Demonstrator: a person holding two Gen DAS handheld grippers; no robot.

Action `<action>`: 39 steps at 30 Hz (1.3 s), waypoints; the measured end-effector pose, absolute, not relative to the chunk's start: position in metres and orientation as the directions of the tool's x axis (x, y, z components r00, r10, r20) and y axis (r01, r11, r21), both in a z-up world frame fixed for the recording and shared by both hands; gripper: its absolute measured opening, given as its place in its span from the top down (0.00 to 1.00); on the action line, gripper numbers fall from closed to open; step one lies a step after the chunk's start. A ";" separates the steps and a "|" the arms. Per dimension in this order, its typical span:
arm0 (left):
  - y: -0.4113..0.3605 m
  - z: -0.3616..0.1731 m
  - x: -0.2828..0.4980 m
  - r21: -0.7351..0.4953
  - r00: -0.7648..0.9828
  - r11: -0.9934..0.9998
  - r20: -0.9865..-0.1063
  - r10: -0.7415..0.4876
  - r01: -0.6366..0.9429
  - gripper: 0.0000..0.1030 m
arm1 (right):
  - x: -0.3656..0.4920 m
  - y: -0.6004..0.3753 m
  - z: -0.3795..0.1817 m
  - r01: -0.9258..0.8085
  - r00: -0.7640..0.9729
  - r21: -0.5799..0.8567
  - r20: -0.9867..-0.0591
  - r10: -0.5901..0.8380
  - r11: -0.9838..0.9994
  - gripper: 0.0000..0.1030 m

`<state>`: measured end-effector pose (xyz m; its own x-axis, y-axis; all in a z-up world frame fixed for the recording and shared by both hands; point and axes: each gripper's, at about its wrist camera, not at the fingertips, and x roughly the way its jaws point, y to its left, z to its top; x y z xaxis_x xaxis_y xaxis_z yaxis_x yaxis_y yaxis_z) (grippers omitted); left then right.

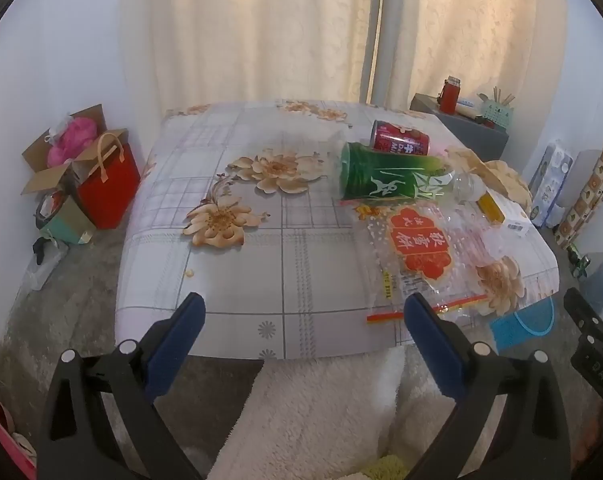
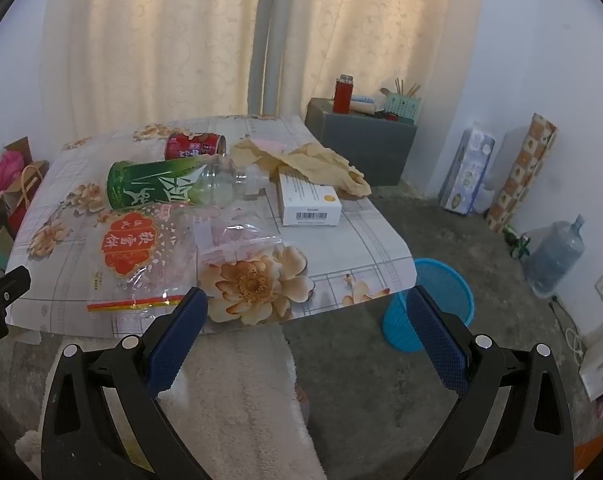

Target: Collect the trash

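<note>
Trash lies on the floral table (image 2: pixel 361 240): red can (image 2: pixel 195 146), green-labelled bottle (image 2: pixel 161 186), clear snack bag (image 2: pixel 141 252), white box (image 2: pixel 309 204). Left gripper (image 1: pixel 305 316) and right gripper (image 2: pixel 307 308) both gape wide, holding nothing. Blue basket (image 2: pixel 445 280) stands on the floor beside the table.

1. Left gripper (image 1: pixel 301 312): black angular frame, two fingers faced with dark blue textured pads (image 1: pixel 433 344), silver round screws at the joints.
2. Right gripper (image 2: pixel 307 308): same build.
3. Person: fluffy cream-white garment (image 2: pixel 241 400).

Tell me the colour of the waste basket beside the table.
Bright blue mesh basket; the right wrist view shows it best.
</note>
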<state>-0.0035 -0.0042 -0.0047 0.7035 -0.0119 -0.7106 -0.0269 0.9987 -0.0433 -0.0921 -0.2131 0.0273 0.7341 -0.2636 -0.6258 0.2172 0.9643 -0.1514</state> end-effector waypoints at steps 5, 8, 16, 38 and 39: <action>-0.005 -0.005 -0.004 -0.042 0.702 0.999 -0.711 -0.018 -0.016 0.05 | -0.093 -0.214 0.027 0.217 0.732 -0.151 -0.628 -0.263 0.965 0.07; -0.007 -0.005 -0.003 -0.042 0.698 0.999 -0.715 -0.022 -0.011 0.05 | -0.094 -0.215 0.028 0.217 0.732 -0.151 -0.629 -0.263 0.965 0.07; -0.008 -0.005 -0.003 -0.040 0.696 0.999 -0.718 -0.022 -0.010 0.05 | -0.095 -0.214 0.029 0.216 0.731 -0.152 -0.630 -0.263 0.964 0.07; -0.005 -0.005 -0.002 -0.049 0.692 0.999 -0.722 -0.022 -0.019 0.05 | -0.091 -0.214 0.027 0.217 0.731 -0.157 -0.628 -0.267 0.964 0.07; -0.005 -0.005 -0.002 -0.050 0.692 0.999 -0.722 -0.021 -0.021 0.05 | -0.091 -0.214 0.027 0.217 0.731 -0.157 -0.628 -0.267 0.964 0.07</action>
